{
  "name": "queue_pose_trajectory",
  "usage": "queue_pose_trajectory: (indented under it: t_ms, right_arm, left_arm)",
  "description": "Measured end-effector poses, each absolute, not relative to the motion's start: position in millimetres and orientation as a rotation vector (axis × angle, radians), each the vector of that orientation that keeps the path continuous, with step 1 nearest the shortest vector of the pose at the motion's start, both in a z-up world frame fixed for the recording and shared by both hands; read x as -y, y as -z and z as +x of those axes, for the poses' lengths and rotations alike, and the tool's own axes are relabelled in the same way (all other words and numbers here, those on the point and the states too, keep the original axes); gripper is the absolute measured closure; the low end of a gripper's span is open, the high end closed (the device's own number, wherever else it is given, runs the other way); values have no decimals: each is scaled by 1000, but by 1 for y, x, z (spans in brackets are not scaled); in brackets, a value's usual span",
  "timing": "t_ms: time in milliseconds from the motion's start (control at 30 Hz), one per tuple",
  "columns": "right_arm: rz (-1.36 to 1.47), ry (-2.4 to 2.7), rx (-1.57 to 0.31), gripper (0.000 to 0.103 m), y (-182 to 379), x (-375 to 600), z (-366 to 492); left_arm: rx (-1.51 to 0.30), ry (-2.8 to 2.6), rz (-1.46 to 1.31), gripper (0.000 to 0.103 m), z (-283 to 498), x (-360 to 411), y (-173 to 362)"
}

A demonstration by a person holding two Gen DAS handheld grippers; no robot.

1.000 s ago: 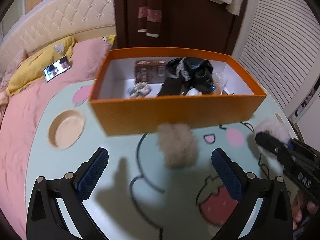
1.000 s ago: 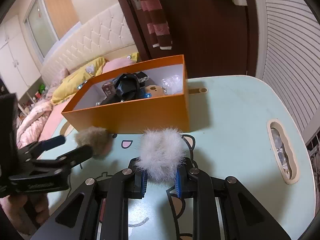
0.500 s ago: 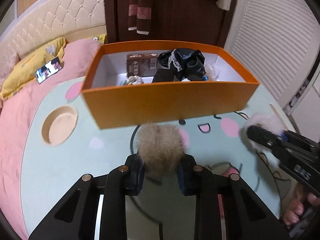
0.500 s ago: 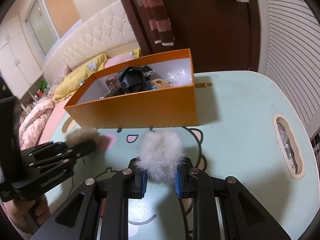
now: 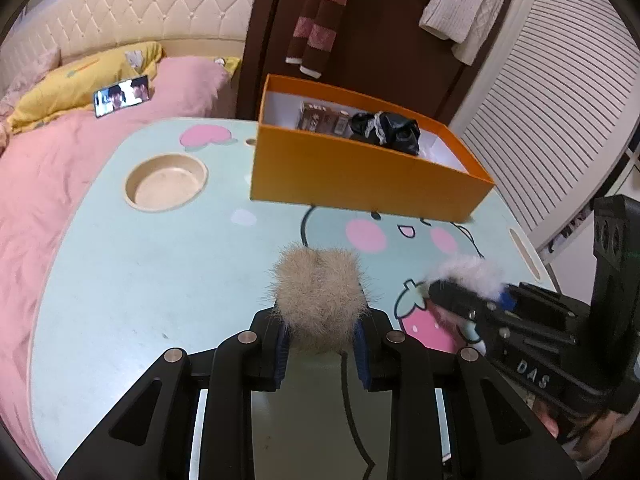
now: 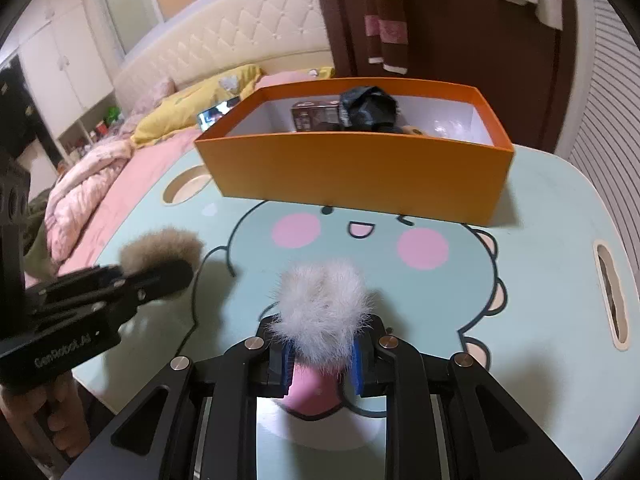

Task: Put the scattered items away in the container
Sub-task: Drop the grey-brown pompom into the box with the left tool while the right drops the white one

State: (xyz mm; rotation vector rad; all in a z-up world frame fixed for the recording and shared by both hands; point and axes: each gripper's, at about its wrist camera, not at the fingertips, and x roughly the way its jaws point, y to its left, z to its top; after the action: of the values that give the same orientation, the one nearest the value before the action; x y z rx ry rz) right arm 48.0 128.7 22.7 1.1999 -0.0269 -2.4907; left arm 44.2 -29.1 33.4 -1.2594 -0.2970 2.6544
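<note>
My left gripper (image 5: 320, 344) is shut on a tan fur pom-pom (image 5: 320, 292), held above the mint-green cartoon table (image 5: 160, 280). My right gripper (image 6: 322, 360) is shut on a white fur pom-pom (image 6: 324, 312). Each wrist view shows the other gripper from the side: the right gripper (image 5: 444, 292) with its white pom-pom (image 5: 472, 272), the left gripper (image 6: 176, 274) with its tan pom-pom (image 6: 160, 246). The orange box (image 5: 360, 184) (image 6: 360, 172) stands open at the far side of the table. It holds a brown carton (image 5: 320, 122) and a black cloth (image 5: 388, 132).
A round recess (image 5: 166, 182) is sunk into the table's left part and a slot (image 6: 610, 292) is cut near its right edge. A bed with a pink cover (image 5: 60, 184) and a lit phone (image 5: 122, 96) lies left. A slatted wall is on the right.
The left gripper's jaws, wide apart a second ago, have shut on the tan pom-pom and lifted it. Both grippers have since drawn back from the box and rolled a little.
</note>
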Motion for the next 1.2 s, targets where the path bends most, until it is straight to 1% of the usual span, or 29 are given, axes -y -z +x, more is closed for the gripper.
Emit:
queue_pose_trajectory:
  t_ms: [300, 500, 767, 1000, 1067, 1200]
  right_arm:
    - [1222, 2490, 11, 83, -22, -126, 40]
    - [1209, 2518, 12, 83, -29, -131, 33]
    - [1149, 2566, -1, 83, -52, -136, 17]
    - [1023, 2620, 62, 83, -89, -147, -9]
    - [1010, 2632, 87, 83, -95, -149, -18]
    - [1008, 2654, 71, 83, -97, -147, -35]
  left_arm:
    - [199, -2672, -1251, 75, 36, 22, -39]
    - [173, -2660, -1227, 75, 27, 16, -49]
    - [128, -2690, -1129, 75, 6, 11, -80]
    - [61, -2720, -1015, 75, -25, -1, -111]
    - [54, -2729, -1016, 75, -37, -2, -112]
    - [45, -2728, -1038, 75, -60, -5, -107]
